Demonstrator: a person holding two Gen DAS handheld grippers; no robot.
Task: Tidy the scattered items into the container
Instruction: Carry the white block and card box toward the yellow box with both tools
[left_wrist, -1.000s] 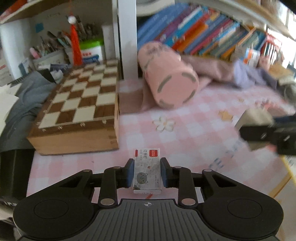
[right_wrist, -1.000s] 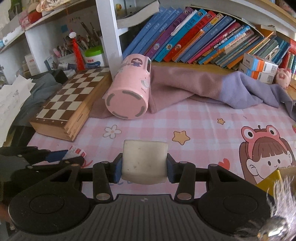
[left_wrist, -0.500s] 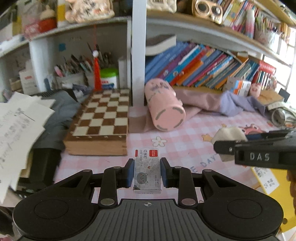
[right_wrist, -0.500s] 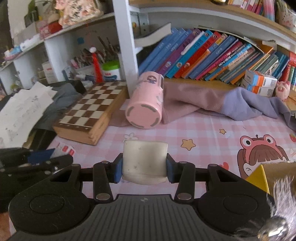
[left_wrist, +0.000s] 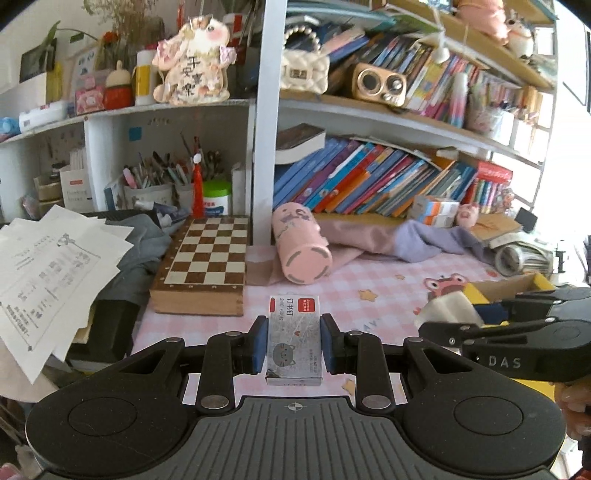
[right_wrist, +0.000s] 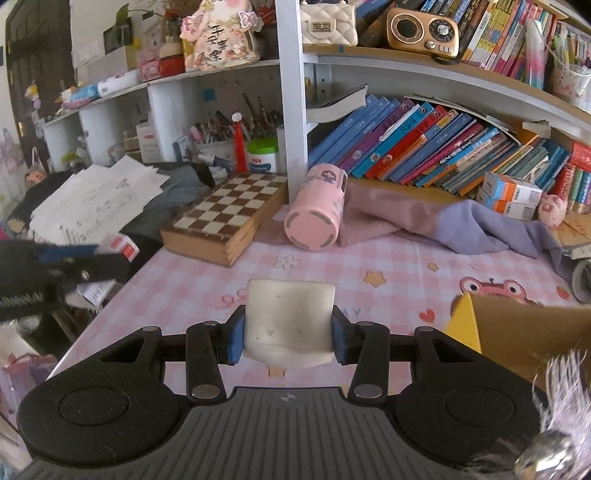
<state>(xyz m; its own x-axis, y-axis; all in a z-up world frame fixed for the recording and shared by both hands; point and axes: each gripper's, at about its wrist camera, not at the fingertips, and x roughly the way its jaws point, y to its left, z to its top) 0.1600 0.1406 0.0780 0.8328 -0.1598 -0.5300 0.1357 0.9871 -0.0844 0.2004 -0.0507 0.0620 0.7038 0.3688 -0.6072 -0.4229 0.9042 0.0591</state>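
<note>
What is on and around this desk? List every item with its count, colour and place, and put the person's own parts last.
Small staple box: one, grey with red label, clamped in left gripper.
White eraser-like block: one, off-white, smudged, clamped in right gripper.
Pink cylindrical mug: one, pink, on its side at the shelf post.
Wooden chessboard box: one, brown and cream, left of the mug.
Crumpled cloth: one, mauve and lilac, below the books.
Yellow cardboard box: one, yellow outside and brown inside, right edge of desk.
Checked table cover: one, pink and white.
Slanted books: many, mostly blue, lower shelf.
Printed paper sheets: several, white, far left.
Left gripper: black, blue pads, shut.
Right gripper: black, blue pads, shut.
</note>
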